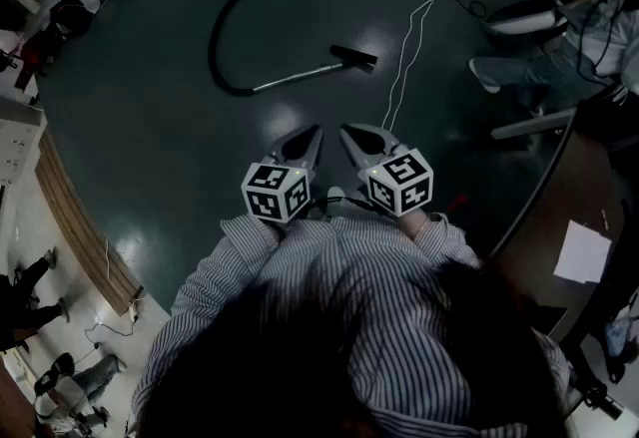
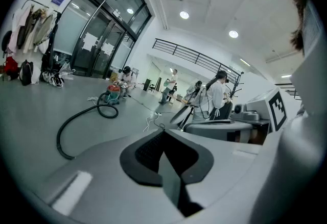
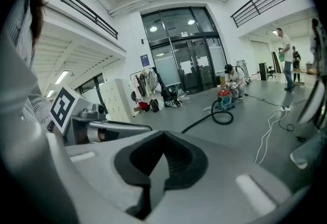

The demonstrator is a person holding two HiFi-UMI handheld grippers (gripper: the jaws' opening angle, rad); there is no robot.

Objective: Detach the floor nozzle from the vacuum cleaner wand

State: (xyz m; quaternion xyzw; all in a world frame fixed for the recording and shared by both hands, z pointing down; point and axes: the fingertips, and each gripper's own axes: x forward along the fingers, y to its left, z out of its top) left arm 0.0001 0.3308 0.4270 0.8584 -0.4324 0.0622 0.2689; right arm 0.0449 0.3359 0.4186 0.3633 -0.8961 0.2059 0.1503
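Note:
In the head view a silver vacuum wand [image 1: 295, 77] lies on the dark floor, well ahead of me. The black floor nozzle [image 1: 353, 56] is fitted on its right end, and a black hose [image 1: 222, 27] loops away from its left end. My left gripper [image 1: 313, 134] and right gripper [image 1: 348, 133] are held side by side above the floor, short of the wand and touching nothing. Both are shut and empty, as the left gripper [image 2: 164, 139] and right gripper [image 3: 162, 141] also show in their own views. The hose [image 3: 214, 116] runs to a red and teal canister [image 3: 225, 98].
A white cable [image 1: 409, 37] trails across the floor right of the nozzle. A seated person [image 1: 559, 57] and a chair are at the far right, with a dark desk [image 1: 559, 197] carrying a paper [image 1: 582, 251] nearer. A curved wooden bench [image 1: 80, 217] lies at the left.

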